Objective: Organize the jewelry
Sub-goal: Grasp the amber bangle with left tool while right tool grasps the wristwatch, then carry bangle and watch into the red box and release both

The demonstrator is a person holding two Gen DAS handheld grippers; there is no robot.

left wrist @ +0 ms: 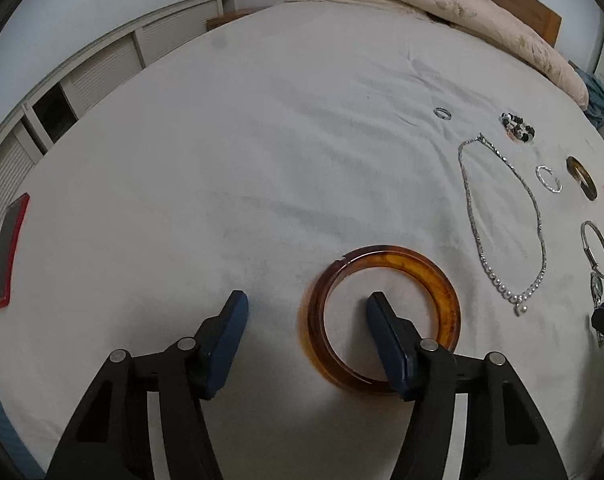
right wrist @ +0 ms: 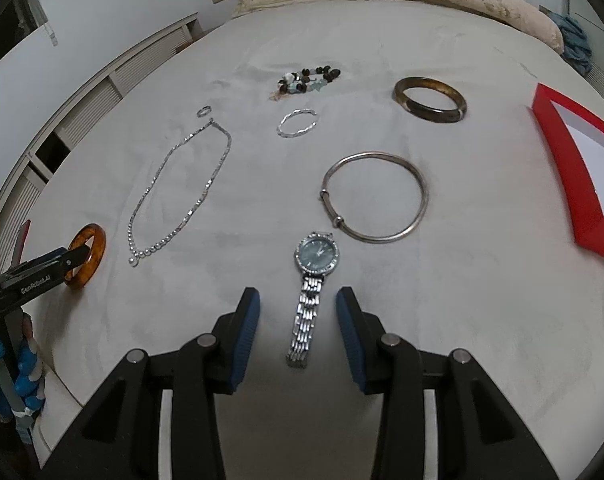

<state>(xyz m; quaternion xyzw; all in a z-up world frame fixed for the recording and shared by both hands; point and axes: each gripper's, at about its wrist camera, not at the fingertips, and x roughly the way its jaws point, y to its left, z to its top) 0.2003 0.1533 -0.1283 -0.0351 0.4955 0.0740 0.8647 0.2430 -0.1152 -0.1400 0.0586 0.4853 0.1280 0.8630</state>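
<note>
Spread left claw (left wrist: 306, 312) straddles the amber bangle's (left wrist: 417, 266) rim; spread right claw (right wrist: 298, 312) flanks the watch (right wrist: 311, 280).

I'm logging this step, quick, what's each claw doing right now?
Left claw: open, one finger inside the amber bangle, the other outside; not clamped.
Right claw: open, holding nothing, fingers either side of the watch band.

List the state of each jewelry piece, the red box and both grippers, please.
Amber bangle: tilted up, one left finger inside it.
Watch: flat, between right fingers.
Silver bangle: flat.
Necklace: spread out.
Red box: open.
Left gripper: open.
Right gripper: open.
</note>
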